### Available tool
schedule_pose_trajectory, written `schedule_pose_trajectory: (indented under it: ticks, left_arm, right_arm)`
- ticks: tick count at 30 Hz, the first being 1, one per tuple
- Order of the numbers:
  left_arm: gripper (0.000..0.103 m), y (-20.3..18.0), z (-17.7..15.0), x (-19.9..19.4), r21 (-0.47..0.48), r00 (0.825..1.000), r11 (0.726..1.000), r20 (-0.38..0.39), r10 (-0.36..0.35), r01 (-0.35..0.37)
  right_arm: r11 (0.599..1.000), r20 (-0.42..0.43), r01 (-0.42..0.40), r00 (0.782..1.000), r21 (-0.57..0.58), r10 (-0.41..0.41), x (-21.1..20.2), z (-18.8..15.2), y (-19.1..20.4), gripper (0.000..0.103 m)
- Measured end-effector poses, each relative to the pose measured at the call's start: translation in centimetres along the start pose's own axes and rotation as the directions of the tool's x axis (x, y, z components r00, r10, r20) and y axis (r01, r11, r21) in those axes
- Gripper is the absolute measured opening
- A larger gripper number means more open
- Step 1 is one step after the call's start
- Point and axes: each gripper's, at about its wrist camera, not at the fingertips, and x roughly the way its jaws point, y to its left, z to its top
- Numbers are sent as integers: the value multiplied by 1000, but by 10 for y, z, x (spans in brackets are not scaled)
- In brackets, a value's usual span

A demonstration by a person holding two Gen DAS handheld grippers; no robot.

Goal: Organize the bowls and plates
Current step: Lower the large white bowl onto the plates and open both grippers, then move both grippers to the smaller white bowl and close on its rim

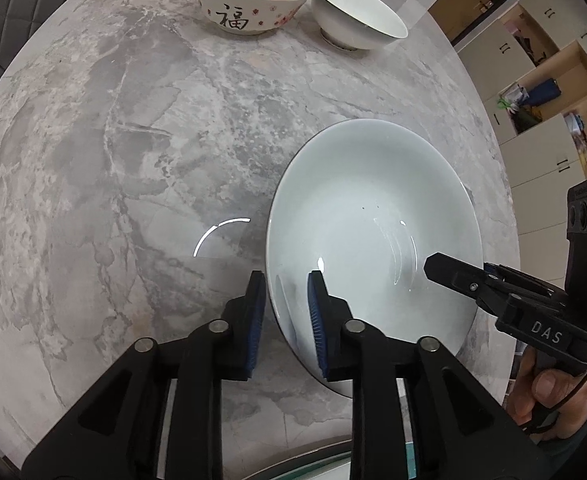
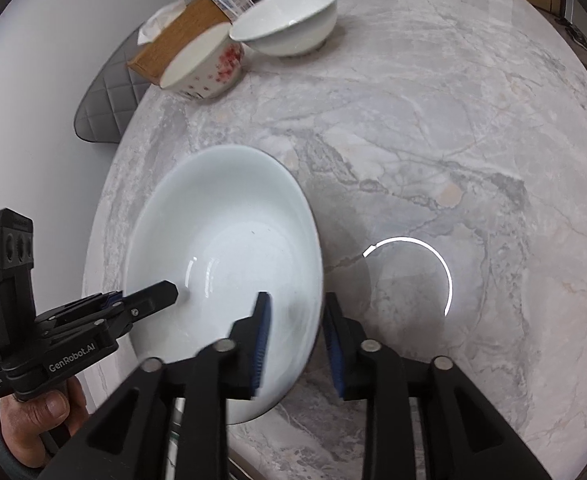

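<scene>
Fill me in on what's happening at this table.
A person holds a hand-held gripper in each hand over a large white plate on a marble table. The left hand-held gripper straddles the plate's left rim and the right hand-held gripper straddles its right rim. Both sets of jaws stand apart and do not press on the rim, so the plate rests on the table. Farther back, a patterned bowl and a white bowl sit side by side, untouched.
</scene>
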Motion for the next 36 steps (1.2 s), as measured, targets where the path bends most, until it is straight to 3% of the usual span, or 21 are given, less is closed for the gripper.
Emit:
schedule_pose_trajectory:
  ticks: [1, 2, 8, 9, 10, 11, 13, 14, 15, 17, 24, 27, 29, 33, 36]
  left_arm:
    - [45, 3, -1, -5, -7, 1000, 1000, 11, -1, 1]
    - [54, 6, -2, -11, -14, 1000, 1000, 25, -1, 2]
    - [54, 29, -4, -45, -56, 997, 998, 72, 8, -4]
    - [54, 32, -2, -51, -62, 997, 998, 81, 14, -9]
    - [61, 37, 0, -56, -67, 996, 998, 91, 22, -16]
    - [72, 40, 3, -61, -73, 995, 997, 97, 28, -21]
    - [83, 45, 7, -69, -89, 993, 996, 116, 29, -19]
    - [96, 47, 10, -72, -97, 992, 995, 121, 26, -14]
    - [103, 47, 14, -73, -94, 994, 996, 107, 14, -4]
    - [103, 42, 22, -77, -70, 994, 998, 108, 17, -10]
    - [103, -2, 62, -85, 72, 976, 997, 216, 8, -24]
    - [103, -20, 93, -75, 70, 982, 997, 183, -36, 24]
    - [103, -32, 117, -63, 67, 987, 998, 157, -29, 19]
    - [102, -53, 159, -36, 40, 989, 998, 139, -50, 45]
    - [102, -59, 184, -13, 8, 991, 1000, 129, -26, 25]
  right_arm:
    - [1000, 16, -2, 1000, -7, 2, -5, 0, 2, 48]
    - [1000, 29, -4, 1000, -13, 5, -10, 0, 3, 49]
    - [1000, 85, -2, 996, -8, 2, -40, 3, -3, 53]
    - [1000, 91, 3, 996, -1, -3, -45, 4, -6, 61]
    - [1000, 98, 5, 995, 4, -5, -49, 5, -8, 74]
    - [1000, 108, 5, 994, 13, -6, -54, 6, -12, 81]
    - [999, 140, 0, 990, 33, -4, -65, 11, -20, 100]
    - [999, 151, 1, 988, 38, -6, -68, 14, -22, 103]
    - [999, 164, 3, 986, 41, -10, -72, 17, -25, 103]
    - [999, 174, 2, 985, 34, -8, -76, 25, -30, 103]
    - [999, 160, -14, 987, 32, 9, -73, 72, -45, 103]
    - [1000, 145, -9, 989, 28, 5, -67, 98, -49, 103]
    - [999, 129, -11, 992, 40, 6, -61, 121, -55, 102]
    - [1000, 119, 16, 993, 14, -18, -51, 160, -59, 89]
    - [999, 105, 30, 994, -12, -29, -41, 184, -59, 84]
